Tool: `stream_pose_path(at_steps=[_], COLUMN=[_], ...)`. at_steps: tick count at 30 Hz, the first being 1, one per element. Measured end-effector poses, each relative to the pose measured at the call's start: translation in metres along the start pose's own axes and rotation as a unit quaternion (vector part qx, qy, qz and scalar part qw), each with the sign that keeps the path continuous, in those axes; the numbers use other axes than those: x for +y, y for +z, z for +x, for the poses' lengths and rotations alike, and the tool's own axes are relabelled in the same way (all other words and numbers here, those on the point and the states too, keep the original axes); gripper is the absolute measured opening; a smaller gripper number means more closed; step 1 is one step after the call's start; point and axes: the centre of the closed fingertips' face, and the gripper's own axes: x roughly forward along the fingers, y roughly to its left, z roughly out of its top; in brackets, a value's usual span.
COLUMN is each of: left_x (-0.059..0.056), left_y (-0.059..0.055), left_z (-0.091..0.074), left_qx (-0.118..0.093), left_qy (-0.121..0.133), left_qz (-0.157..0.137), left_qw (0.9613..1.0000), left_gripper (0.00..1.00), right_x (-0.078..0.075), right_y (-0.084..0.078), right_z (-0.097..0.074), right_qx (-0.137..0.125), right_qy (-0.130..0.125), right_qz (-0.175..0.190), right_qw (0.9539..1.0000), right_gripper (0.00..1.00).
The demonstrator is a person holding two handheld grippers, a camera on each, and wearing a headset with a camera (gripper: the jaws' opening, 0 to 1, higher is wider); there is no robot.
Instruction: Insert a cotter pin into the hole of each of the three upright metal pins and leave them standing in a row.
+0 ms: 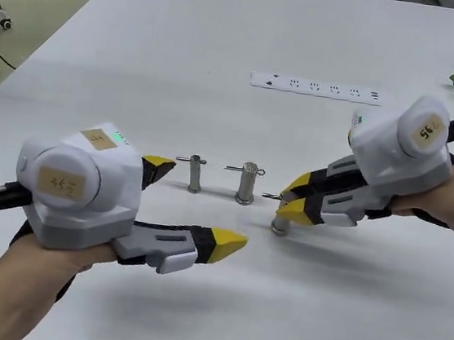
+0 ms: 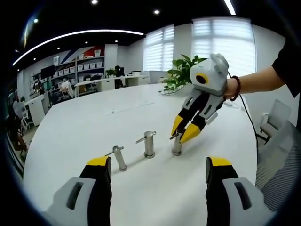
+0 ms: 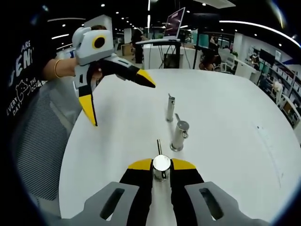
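Three metal pins [image 1: 246, 190] stand upright in a row on the white tabletop [image 1: 222, 71], with three cotter pins [image 1: 239, 169] showing at their heads, and two tools flank them. The left tool [image 1: 199, 202] is spread wide and grips nothing; the first pin [image 1: 196, 175] stands just ahead of its far tip. The second pin [image 1: 247, 185] stands between the tools. The right tool [image 1: 291, 200] is narrowed onto the third pin [image 1: 281, 224], tips against its head, with a cotter pin jutting beyond them. Past both tools the tabletop lies bare up to a power strip [image 1: 314, 86]. The tabletop's edge runs well off the left tool's left side.
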Motion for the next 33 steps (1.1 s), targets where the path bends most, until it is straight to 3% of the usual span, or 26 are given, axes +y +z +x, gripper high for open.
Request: stream_pose_path(at_steps=[10, 14, 20, 33], left_x=[0.008, 0.01, 0.014, 0.018], left_y=[0.003, 0.009, 0.006, -0.002], left_z=[-0.003, -0.005, -0.005, -0.005], left_qx=[-0.016, -0.037, -0.031, -0.02], left_qy=[0.009, 0.011, 0.02, 0.021], left_qz=[-0.015, -0.024, -0.023, -0.026], left_qw=[0.9997, 0.999, 0.9991, 0.9992], left_gripper=[0.9, 0.94, 0.98, 0.96], right_x=[-0.015, -0.021, -0.031, -0.041], right_y=[-0.003, -0.004, -0.006, -0.01], right_z=[-0.005, -0.005, -0.004, -0.001], right_qx=[0.002, 0.0, -0.002, -0.005], right_qy=[-0.009, -0.014, -0.021, -0.011], right_qz=[0.0, 0.004, 0.006, 0.002], right_qw=[1.0, 0.9999, 0.9998, 0.9999], right_gripper=[0.08, 0.08, 0.08, 0.08])
